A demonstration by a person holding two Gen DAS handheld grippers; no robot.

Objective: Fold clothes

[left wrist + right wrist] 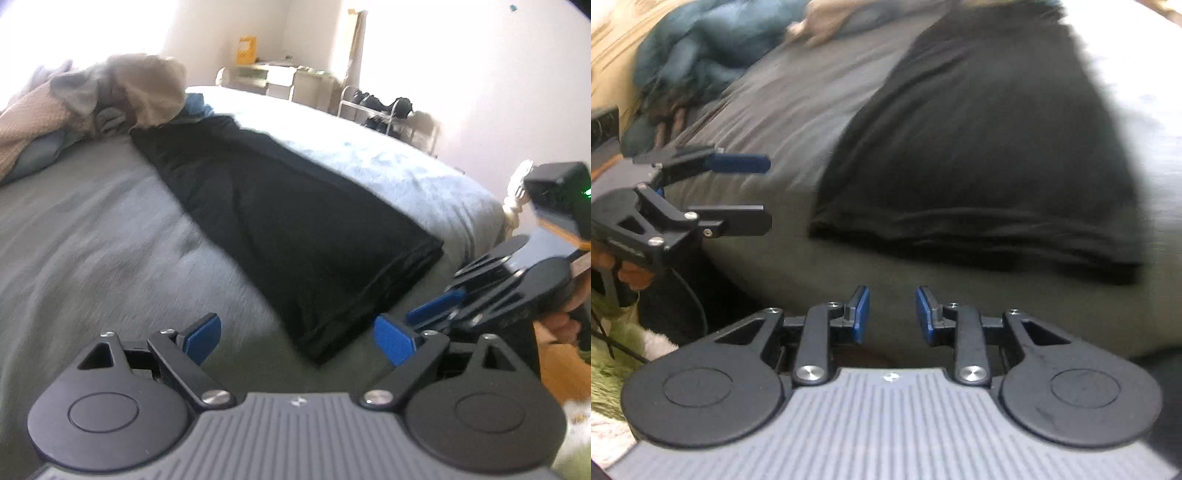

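A black garment lies folded into a long strip on the grey bed sheet, its near end towards me. In the left wrist view my left gripper stands wide open just short of that end's corner, with nothing between its blue pads. My right gripper hovers beside it at the bed's edge. In the right wrist view the right gripper has a narrow gap between its pads and holds nothing. The black garment lies ahead of it, and the left gripper is open at the left.
A heap of beige, grey and blue clothes is piled at the far end of the bed. A light blue blanket covers the bed's right side. A shoe rack stands by the wall. A green rug lies below the bed.
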